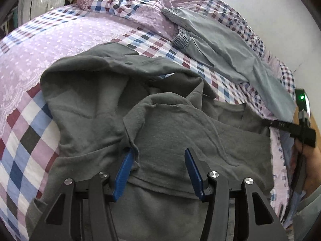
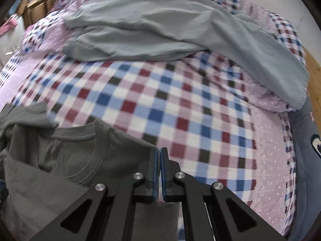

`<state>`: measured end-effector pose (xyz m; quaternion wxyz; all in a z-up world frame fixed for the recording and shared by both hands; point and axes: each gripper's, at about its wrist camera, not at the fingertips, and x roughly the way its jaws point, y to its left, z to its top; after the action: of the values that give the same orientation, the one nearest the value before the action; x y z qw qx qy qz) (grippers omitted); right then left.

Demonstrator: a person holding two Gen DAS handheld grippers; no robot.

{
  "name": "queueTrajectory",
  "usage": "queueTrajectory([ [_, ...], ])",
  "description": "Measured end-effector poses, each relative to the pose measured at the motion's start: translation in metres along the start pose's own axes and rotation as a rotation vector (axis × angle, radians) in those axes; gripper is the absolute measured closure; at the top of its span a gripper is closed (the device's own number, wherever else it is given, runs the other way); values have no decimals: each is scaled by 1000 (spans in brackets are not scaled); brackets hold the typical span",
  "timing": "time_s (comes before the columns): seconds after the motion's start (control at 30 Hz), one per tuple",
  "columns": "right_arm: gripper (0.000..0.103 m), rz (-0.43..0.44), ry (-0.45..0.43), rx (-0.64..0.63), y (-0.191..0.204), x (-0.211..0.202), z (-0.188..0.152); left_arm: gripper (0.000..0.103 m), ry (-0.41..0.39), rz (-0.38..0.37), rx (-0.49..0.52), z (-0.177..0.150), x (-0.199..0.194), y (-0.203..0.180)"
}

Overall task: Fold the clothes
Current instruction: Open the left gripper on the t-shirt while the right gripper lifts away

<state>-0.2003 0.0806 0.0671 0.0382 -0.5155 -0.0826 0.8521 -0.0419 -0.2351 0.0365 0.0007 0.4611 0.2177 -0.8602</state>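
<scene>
Two garments lay on the checked bedspread (image 2: 180, 104): a dark grey T-shirt (image 1: 170, 132), crumpled at the near edge, and light grey trousers (image 2: 160, 26) further back, well apart from it. The left gripper (image 1: 158, 156) hung over the shirt with its blue pads spread, a raised fold of cloth between them, one pad against the fold's edge; whether it pinched was unclear, so it read as released. The right gripper (image 2: 160, 154) was clenched at the shirt's shoulder edge, beside the ribbed collar (image 2: 84, 136); cloth seemed nipped between the pads, though the seam there was hard to see.

The shirt looked like thin cotton jersey: light, limp, not slippery, and likely to sag and bunch wherever unsupported. Best holds were probably the stitched edges, meaning shoulder seams, collar and hem, since these give pads something firmer than a single layer. Trousers appeared a smoother knit with a gathered elastic waistband (image 1: 180, 40). The bedspread was soft, with blue, maroon and white checks plus lilac dotted panels, so dragging risked wrinkling it.
</scene>
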Motion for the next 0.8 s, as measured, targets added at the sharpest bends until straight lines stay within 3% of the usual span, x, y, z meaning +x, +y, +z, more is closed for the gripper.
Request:
queueTrajectory([
  [0.37, 102, -68, -20, 29, -38, 15, 7, 46, -14, 60, 65, -2, 5, -8],
  [0.47, 103, -140, -21, 34, -49, 27, 5, 46, -14, 68, 72, -2, 6, -9],
  [0.6, 101, -22, 36, 174, -85, 41, -8, 46, -11, 64, 66, -1, 7, -9],
  [0.7, 94, 143, 61, 283, -103, 39, -23, 46, -8, 56, 58, 0, 6, -7],
  [0.77, 85, 258, 52, 344, -113, 32, -32, 46, -7, 52, 55, 0, 6, -7],
  [0.8, 74, 315, 45, 362, -116, 29, -36, 46, -7, 52, 55, 1, 6, -7],
])
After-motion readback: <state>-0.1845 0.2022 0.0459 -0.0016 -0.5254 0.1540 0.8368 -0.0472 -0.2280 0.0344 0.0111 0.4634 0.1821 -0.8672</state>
